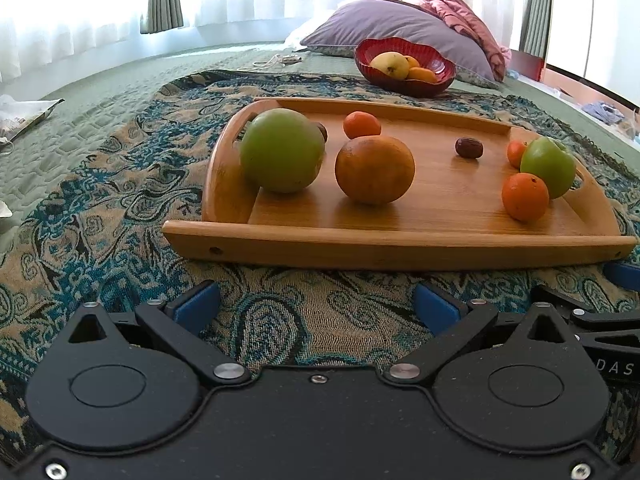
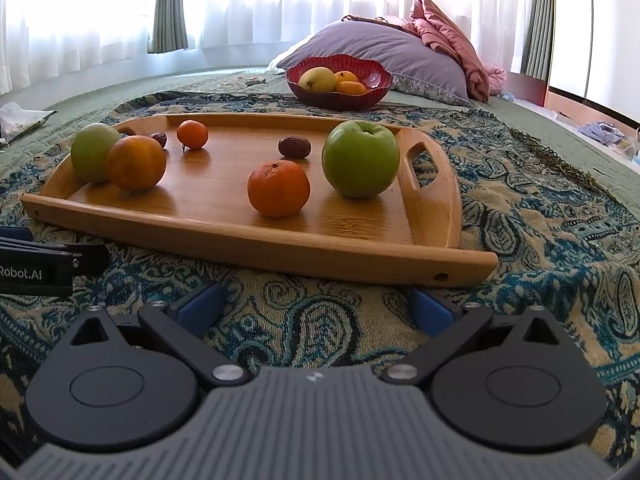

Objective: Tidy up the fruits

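three fruits already sit in the red bowl (image 2: 340, 92) at twelve o'clock; most still wait on the wooden tray (image 2: 256, 240), like the green apple (image 2: 360, 158) and mandarin (image 2: 279, 188). your left gripper (image 1: 316, 308) and right gripper (image 2: 316, 306) hover before the tray, jaws apart and empty.

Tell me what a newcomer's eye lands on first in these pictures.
First, the wooden serving tray on the patterned blue-and-beige blanket, strewn with loose fruit: a big green apple by its right handle and a large round orange towards the left. Behind it, a scalloped red bowl holds yellow fruit.
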### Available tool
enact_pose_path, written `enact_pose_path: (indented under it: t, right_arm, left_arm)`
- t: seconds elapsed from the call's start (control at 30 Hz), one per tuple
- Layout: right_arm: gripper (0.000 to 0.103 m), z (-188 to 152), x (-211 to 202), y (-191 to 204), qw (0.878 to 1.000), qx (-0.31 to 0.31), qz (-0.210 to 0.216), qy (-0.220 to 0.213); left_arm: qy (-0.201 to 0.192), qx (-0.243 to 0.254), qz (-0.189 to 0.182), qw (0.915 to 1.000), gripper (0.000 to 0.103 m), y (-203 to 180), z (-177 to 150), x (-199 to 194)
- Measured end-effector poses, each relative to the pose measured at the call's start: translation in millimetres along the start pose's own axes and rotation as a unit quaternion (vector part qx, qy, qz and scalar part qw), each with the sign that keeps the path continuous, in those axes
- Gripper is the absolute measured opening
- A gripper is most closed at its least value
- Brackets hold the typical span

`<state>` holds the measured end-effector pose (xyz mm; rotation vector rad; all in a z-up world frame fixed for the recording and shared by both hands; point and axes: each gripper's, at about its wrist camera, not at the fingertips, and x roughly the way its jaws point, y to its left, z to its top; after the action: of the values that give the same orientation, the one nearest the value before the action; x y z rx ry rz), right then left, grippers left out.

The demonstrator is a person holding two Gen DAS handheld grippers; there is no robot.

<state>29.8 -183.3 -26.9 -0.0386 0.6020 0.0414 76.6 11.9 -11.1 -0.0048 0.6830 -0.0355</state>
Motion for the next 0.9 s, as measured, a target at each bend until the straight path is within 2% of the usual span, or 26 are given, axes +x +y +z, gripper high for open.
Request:
enact_pose_path:
  t: [0.9]
  right_arm:
    - [0.103, -1.8, -0.8, -1.1, 1.0, 0.0, 0.002, -0.003]
  left_arm:
    - [0.001, 0.0, 0.004, 1.0, 0.103, -0.2, -0.6, 0.9]
